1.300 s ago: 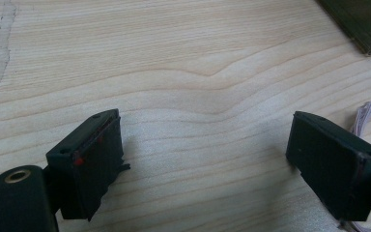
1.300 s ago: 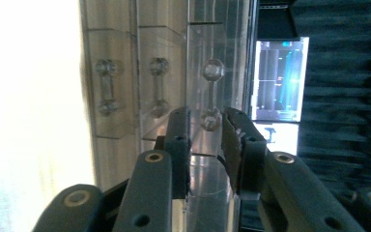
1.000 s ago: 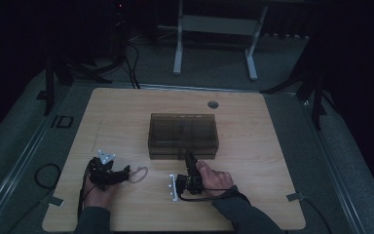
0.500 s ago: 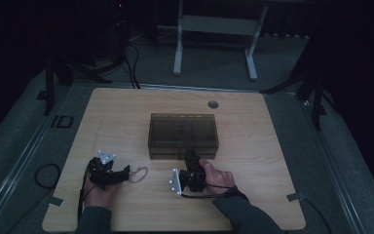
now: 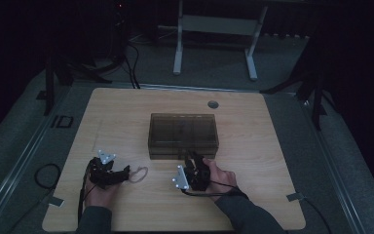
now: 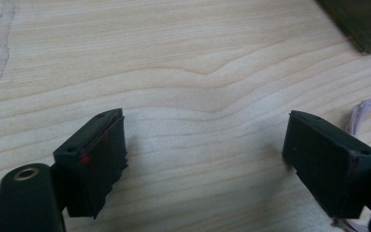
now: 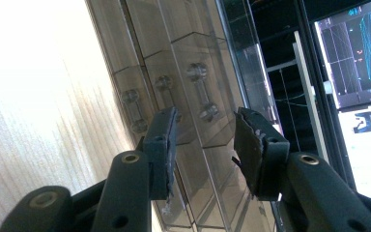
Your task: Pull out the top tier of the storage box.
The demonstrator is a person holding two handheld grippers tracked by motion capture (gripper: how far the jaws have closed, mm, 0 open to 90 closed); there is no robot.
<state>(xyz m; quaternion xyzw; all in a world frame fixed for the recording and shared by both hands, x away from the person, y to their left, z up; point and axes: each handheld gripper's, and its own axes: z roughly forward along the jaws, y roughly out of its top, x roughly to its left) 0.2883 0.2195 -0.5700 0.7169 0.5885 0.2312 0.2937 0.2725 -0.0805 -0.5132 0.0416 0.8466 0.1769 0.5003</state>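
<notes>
A smoky see-through box [image 5: 183,135] with a closed lid stands mid-table. My right gripper [image 5: 193,161] lies on its side at the box's front edge, held by a hand. In the right gripper view the right gripper [image 7: 205,121] has a gap between its jaws, which have just been opening. The box's front wall [image 7: 193,58] with its clear pins [image 7: 200,92] lies beyond that gap, and the pads do not press on it. My left gripper [image 5: 121,174] rests at the front left. Seen in its own view, the left gripper [image 6: 205,125] is wide open over bare wood.
A thin pale cord loop [image 5: 139,173] lies on the wooden table [image 5: 126,112] just right of the left gripper; the cord [image 6: 367,111] also shows beside its jaw. A round grommet hole [image 5: 213,104] sits near the far edge. A metal stand [image 5: 214,29] is beyond the table.
The right gripper has edged slightly towards the box's front edge. The left gripper and the box have stayed put.
</notes>
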